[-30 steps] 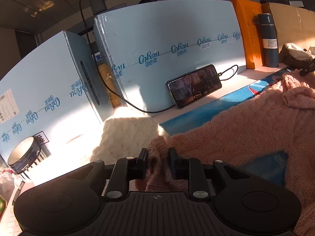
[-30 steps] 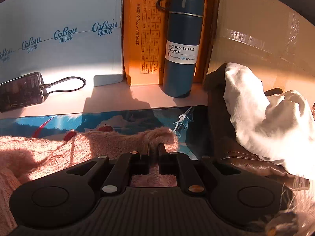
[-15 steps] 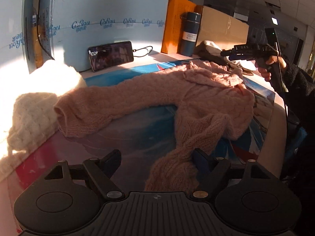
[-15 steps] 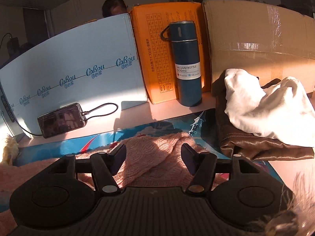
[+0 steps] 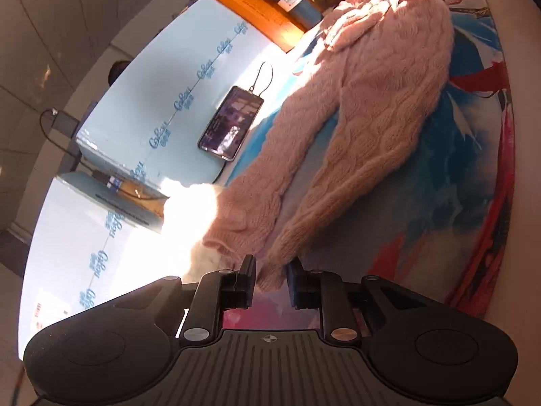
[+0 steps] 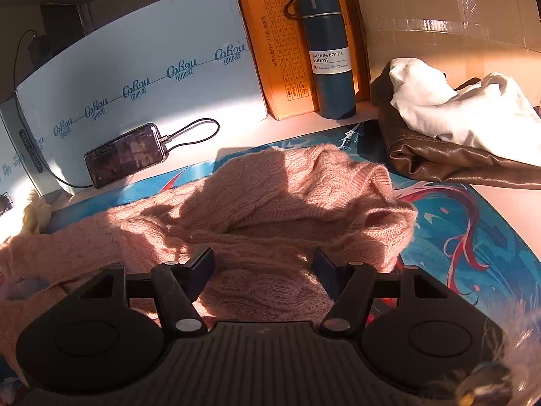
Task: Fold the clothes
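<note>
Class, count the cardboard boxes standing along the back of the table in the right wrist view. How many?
3. A pale blue box behind the phone, an orange box behind the vacuum bottle, and a brown taped box on the right. Others may be hidden off-frame.

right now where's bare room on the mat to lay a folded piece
Free: the blue mat between the pink sweater and the brown jacket, running toward the near edge. Crowded: the back strip with phone and vacuum bottle.
</note>
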Action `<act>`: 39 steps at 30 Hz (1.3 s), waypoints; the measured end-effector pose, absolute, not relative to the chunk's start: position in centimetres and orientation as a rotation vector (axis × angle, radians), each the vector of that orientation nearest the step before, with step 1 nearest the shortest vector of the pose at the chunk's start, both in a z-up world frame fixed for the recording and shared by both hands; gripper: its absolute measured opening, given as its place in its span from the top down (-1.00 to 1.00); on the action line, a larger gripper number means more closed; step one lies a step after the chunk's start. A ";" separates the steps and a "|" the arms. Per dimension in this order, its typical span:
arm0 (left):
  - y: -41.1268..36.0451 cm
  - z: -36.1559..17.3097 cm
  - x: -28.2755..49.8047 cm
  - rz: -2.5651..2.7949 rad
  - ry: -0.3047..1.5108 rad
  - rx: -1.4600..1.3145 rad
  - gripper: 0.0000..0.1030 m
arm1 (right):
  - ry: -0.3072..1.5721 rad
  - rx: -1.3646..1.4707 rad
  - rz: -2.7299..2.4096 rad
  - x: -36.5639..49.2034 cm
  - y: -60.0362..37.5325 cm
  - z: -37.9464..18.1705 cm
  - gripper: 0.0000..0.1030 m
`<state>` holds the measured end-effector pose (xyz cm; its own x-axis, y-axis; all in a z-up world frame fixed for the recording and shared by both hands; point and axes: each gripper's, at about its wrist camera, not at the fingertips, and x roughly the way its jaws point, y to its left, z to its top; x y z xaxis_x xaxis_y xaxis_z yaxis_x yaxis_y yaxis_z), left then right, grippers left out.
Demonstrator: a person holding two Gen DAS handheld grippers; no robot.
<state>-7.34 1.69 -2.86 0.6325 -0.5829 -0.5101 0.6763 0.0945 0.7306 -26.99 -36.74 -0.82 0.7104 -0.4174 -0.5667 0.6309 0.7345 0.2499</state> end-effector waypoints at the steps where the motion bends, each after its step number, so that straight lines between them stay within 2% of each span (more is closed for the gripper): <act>1: 2.2 -2.9 -6.7 -0.909 0.138 1.129 0.56 | 0.501 0.455 -0.604 -27.2 -36.8 -0.9 -0.22; 5: 4.6 -1.5 -3.7 -0.642 0.191 0.979 0.51 | 0.455 0.445 -0.616 -28.0 -36.6 -0.3 -0.23; 7: 5.2 0.1 -3.1 -0.543 0.194 0.791 0.23 | 0.410 0.405 -0.604 -27.9 -35.8 0.8 -0.23; 9: 5.2 1.8 -3.2 -0.556 0.215 0.549 -0.38 | 0.401 0.362 -0.558 -26.8 -34.8 1.4 -0.23; 11: 4.3 2.7 -3.7 -0.710 0.284 0.308 -0.51 | 0.415 0.323 -0.496 -25.2 -33.9 1.7 -0.24; 14: 1.7 2.2 -4.2 -0.897 0.390 0.133 -0.51 | 0.482 0.326 -0.425 -21.6 -33.5 0.6 -0.24; 18: -1.5 0.1 -4.1 -0.883 0.487 0.186 -0.51 | 0.571 0.394 -0.409 -18.4 -34.5 -1.5 -0.21; 20: -1.8 -0.8 -3.8 -0.774 0.508 0.236 -0.51 | 0.574 0.374 -0.434 -18.3 -34.5 -2.0 0.09; 21: -1.4 -1.0 -3.5 -0.738 0.527 0.225 -0.51 | 0.567 0.351 -0.453 -18.5 -34.4 -2.1 0.51; 22: -1.0 -1.2 -3.3 -0.703 0.546 0.213 -0.51 | 0.557 0.346 -0.460 -18.9 -34.4 -2.1 0.76; 25: 0.8 -2.2 -2.8 -0.760 0.619 0.129 -0.40 | 0.422 0.445 -0.400 -22.2 -34.9 -1.4 0.83; 27: 0.8 -2.3 -3.4 -0.854 0.593 0.162 0.63 | 0.314 0.479 -0.388 -25.0 -35.0 -0.6 0.83; 29: 1.1 -2.2 -3.3 -0.827 0.574 0.189 0.75 | 0.222 0.526 -0.383 -28.0 -35.2 -0.1 0.83; 35: 1.9 -1.6 -2.7 -0.747 0.531 0.250 0.73 | -0.003 0.562 -0.436 -38.1 -33.4 0.7 0.83; 38: 1.7 -0.7 -2.9 -0.741 0.499 0.273 0.55 | -0.028 0.560 -0.455 -42.4 -32.2 0.2 0.83; 39: 1.5 -0.1 -2.8 -0.739 0.475 0.258 0.43 | -0.037 0.559 -0.461 -43.8 -31.8 0.0 0.83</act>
